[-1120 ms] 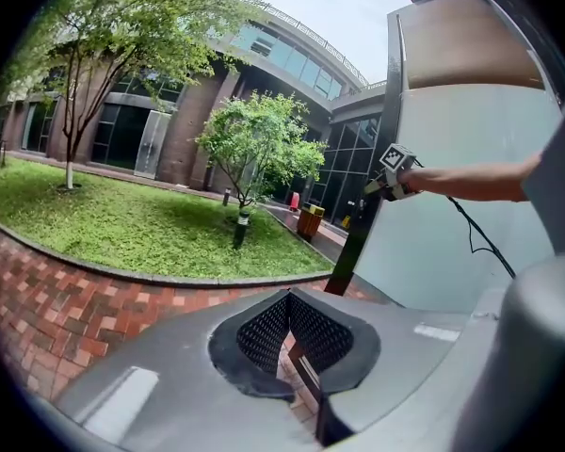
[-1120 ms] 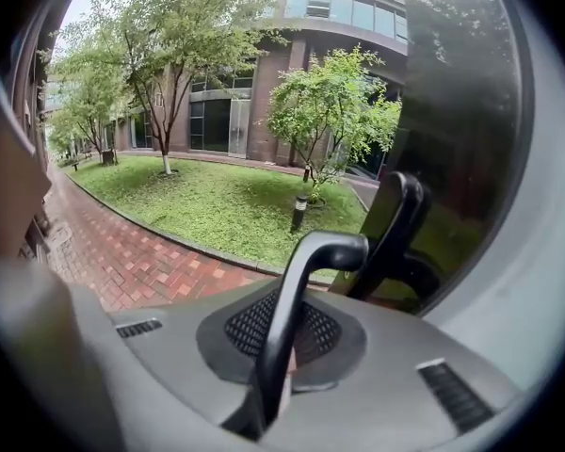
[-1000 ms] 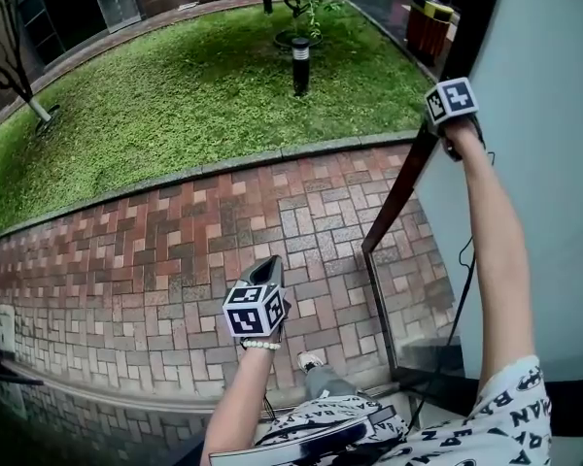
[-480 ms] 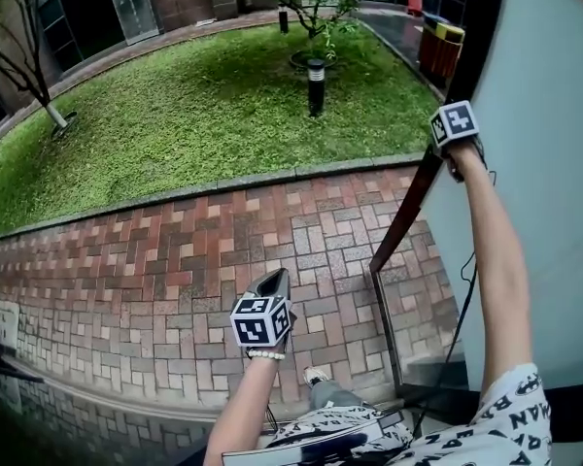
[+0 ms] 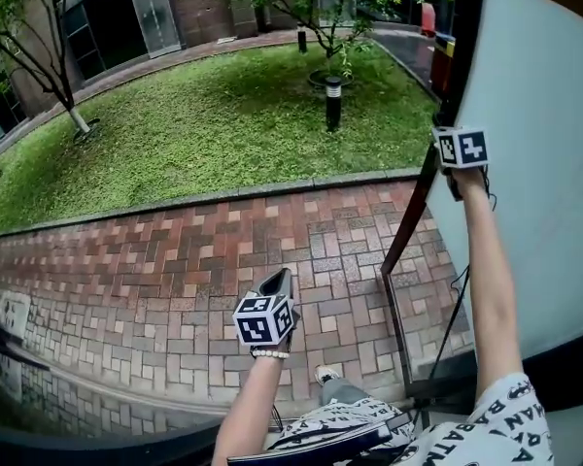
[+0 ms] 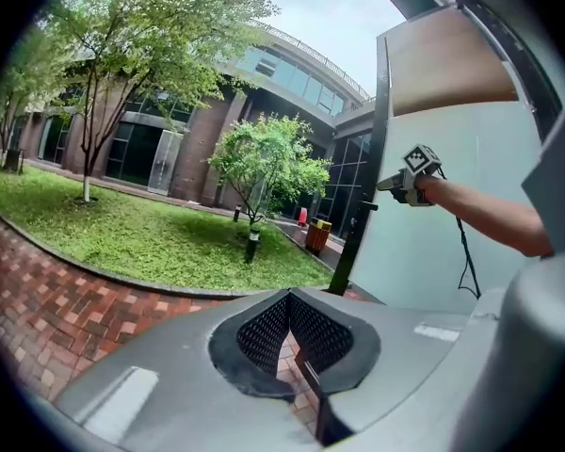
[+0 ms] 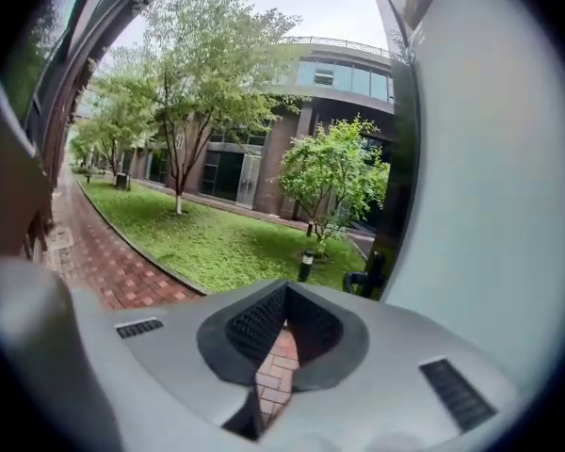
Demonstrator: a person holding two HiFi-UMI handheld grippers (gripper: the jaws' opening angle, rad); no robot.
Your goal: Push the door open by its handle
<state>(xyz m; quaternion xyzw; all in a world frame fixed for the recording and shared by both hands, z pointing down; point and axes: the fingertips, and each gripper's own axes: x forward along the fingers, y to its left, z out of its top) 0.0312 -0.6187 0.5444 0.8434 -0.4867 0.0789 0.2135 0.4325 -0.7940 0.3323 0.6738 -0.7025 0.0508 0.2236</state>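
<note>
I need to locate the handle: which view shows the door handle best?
The right gripper view: the door handle shows dark against the frame, fairly near. The left gripper view shows it small and far; in the head view the right gripper covers it.

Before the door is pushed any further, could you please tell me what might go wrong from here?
The right tongs are shut and empty near the handle, not on it, so the door may swing back unheld. The cable hanging from them beside the door's edge might snag.

Shirt [image 5: 506,423]: "BATMAN" print, repeated, partly cut off.
</note>
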